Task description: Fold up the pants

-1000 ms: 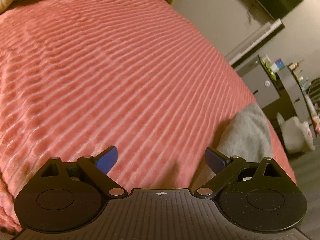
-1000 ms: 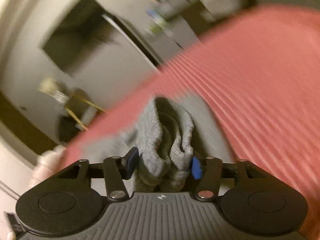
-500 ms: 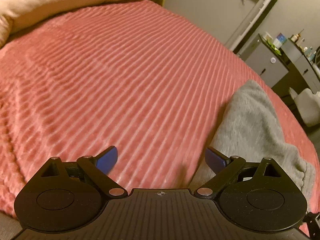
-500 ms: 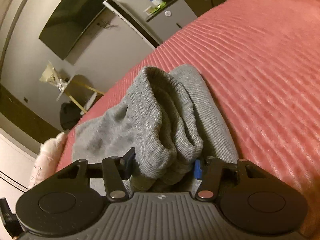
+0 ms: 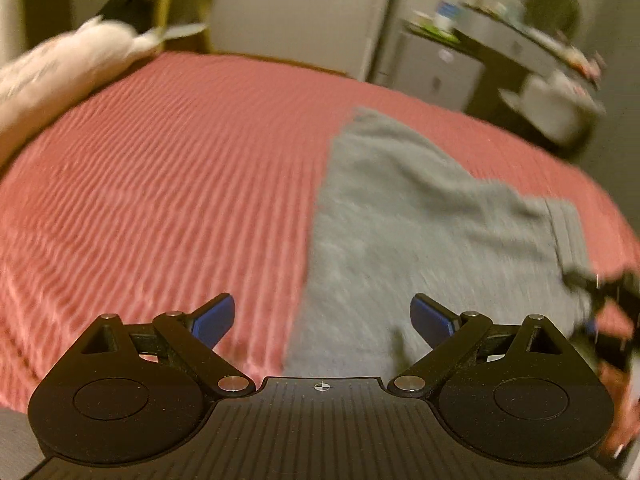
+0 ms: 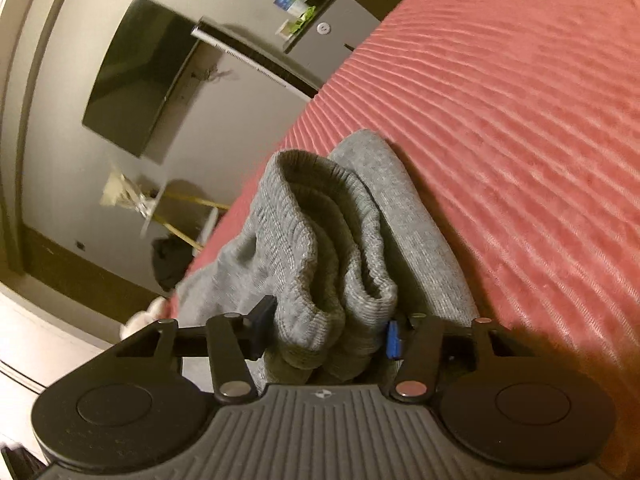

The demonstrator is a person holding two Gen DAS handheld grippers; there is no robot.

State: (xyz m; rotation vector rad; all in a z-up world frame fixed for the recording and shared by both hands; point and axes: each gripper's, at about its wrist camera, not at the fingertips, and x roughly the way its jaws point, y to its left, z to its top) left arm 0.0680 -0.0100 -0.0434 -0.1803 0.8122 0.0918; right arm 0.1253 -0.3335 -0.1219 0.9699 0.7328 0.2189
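Ribbed pink bedspread (image 5: 160,184), wall-mounted television (image 6: 136,76)

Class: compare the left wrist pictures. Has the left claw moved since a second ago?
Yes. The left claw, open, has swung toward the grey pants: they now spread between its fingers, where earlier only the red blanket lay.

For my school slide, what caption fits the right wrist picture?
Right gripper squeezing bunched grey pants on a red bedspread.
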